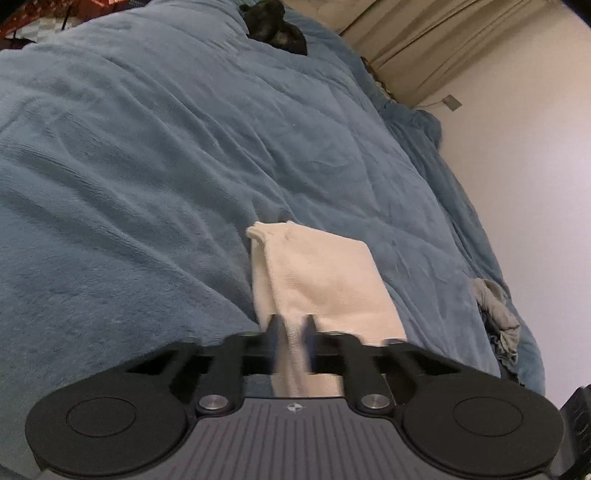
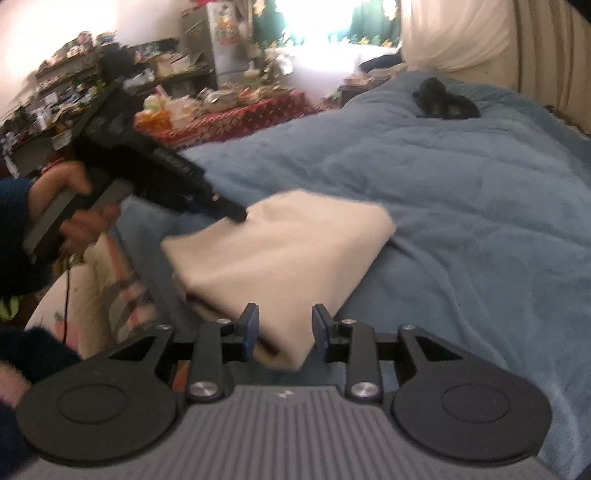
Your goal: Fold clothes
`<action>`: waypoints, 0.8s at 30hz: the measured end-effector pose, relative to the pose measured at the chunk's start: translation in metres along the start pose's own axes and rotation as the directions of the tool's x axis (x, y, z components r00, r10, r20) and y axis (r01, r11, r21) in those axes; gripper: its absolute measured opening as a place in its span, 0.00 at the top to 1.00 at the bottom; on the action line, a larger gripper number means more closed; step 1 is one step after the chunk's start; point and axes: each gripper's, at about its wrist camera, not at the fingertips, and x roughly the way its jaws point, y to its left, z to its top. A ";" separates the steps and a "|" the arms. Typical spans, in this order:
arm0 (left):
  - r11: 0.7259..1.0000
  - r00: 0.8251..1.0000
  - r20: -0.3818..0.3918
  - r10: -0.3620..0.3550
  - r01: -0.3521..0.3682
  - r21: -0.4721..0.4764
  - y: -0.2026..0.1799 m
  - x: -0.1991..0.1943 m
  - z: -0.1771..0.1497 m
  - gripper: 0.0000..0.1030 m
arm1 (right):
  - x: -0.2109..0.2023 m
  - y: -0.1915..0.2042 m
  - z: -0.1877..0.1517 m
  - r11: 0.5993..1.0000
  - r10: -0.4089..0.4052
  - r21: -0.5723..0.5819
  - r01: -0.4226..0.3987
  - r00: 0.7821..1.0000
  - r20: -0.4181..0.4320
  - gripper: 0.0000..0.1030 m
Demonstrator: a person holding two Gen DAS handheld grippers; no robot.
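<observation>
The cream cloth [image 1: 317, 273] lies folded at the near edge of the bed [image 1: 147, 147]. The left gripper [image 1: 291, 325] has its fingers pinched on the cloth's near edge. Only the right view shows the right gripper [image 2: 284, 328]: fingers narrowly apart around a corner, not pressing. Beyond, bare blue cover reaches a dark bundle [image 2: 445, 99]; grey clothing [image 1: 498, 314] sits at the right edge.

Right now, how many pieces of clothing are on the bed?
3. A white folded cloth pinched by the left gripper, a dark bundle far up the blue blanket, and a grey garment at the bed's edge by the wall. More may lie out of view.
</observation>
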 end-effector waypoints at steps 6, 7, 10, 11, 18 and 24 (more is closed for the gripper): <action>0.999 1.000 0.009 0.022 -0.022 0.048 -0.014 0.003 0.001 0.94 | 0.005 0.002 -0.017 0.999 -0.038 -0.032 0.037 0.999 -0.032 0.88; 0.999 1.000 0.013 0.011 -0.012 0.048 -0.017 0.003 0.002 0.94 | 0.003 -0.001 -0.017 0.999 -0.048 -0.015 0.048 0.999 -0.019 0.90; 0.996 1.000 0.021 -0.003 0.001 0.087 -0.027 0.002 0.005 0.94 | -0.001 -0.002 -0.014 0.998 -0.064 0.011 0.064 0.998 0.001 0.92; 0.994 1.000 0.015 0.012 -0.014 0.104 -0.029 0.005 0.004 0.94 | 0.001 -0.003 -0.014 0.998 -0.061 0.013 0.061 0.998 -0.008 0.92; 0.998 0.999 -0.004 0.039 -0.039 0.041 -0.009 0.008 -0.004 0.83 | -0.002 -0.017 -0.018 0.994 0.020 0.112 -0.018 1.000 -0.020 0.87; 0.996 0.997 0.053 0.049 -0.052 0.067 -0.015 -0.013 0.011 0.66 | -0.031 -0.040 -0.003 0.990 -0.023 0.141 0.023 1.000 0.002 0.87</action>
